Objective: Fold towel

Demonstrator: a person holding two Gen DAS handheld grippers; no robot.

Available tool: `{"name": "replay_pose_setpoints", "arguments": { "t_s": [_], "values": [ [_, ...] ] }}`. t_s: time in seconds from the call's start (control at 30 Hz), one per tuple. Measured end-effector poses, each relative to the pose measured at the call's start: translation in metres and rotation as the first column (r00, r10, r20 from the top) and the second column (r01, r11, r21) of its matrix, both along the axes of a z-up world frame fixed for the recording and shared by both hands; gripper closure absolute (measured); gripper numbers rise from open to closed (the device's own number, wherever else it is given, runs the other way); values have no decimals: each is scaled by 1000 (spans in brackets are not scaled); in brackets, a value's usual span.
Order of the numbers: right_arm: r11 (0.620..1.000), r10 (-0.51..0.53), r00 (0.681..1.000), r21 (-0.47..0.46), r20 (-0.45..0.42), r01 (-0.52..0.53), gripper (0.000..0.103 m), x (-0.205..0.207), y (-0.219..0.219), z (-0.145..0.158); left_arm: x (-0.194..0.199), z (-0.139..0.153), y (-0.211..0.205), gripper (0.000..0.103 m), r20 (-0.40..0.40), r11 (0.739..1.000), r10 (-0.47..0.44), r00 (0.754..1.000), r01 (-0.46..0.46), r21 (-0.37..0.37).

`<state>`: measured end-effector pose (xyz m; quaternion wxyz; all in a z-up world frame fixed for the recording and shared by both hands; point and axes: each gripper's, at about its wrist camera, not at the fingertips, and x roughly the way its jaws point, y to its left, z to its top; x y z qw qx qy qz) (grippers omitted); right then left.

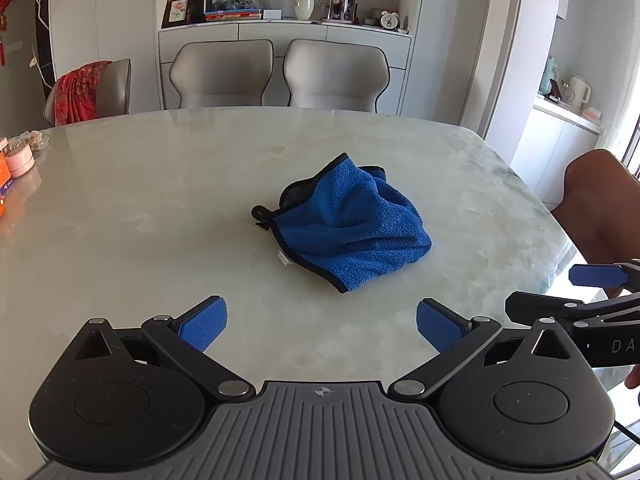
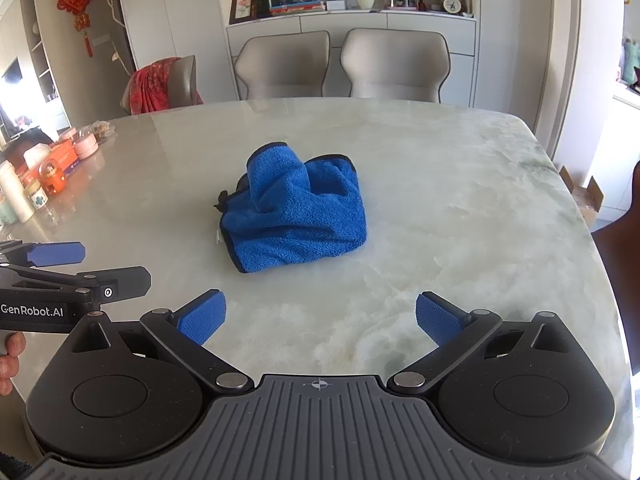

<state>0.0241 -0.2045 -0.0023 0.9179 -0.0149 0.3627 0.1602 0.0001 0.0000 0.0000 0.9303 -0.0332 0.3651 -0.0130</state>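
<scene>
While tilted down | left gripper (image 1: 322,322) released | right gripper (image 2: 320,318) released | towel (image 1: 348,224) untouched

Crumpled towel (image 1: 348,224) on marble table (image 1: 160,200)

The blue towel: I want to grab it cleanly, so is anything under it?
The blue towel lies crumpled in a heap on the marble table. Only bare tabletop shows around it, plus its own black loop. Whatever lies beneath its folds is covered.
</scene>
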Motion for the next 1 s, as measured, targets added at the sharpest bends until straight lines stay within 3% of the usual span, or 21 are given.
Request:
{"name": "replay_pose_setpoints", "arguments": {
  "t_s": [1.0],
  "values": [
    [1000, 11, 999, 7, -33, -10, 1, 6, 1, -4, 11, -9, -3, 0, -36, 1000, 3, 999, -3, -5]
  ]
}}
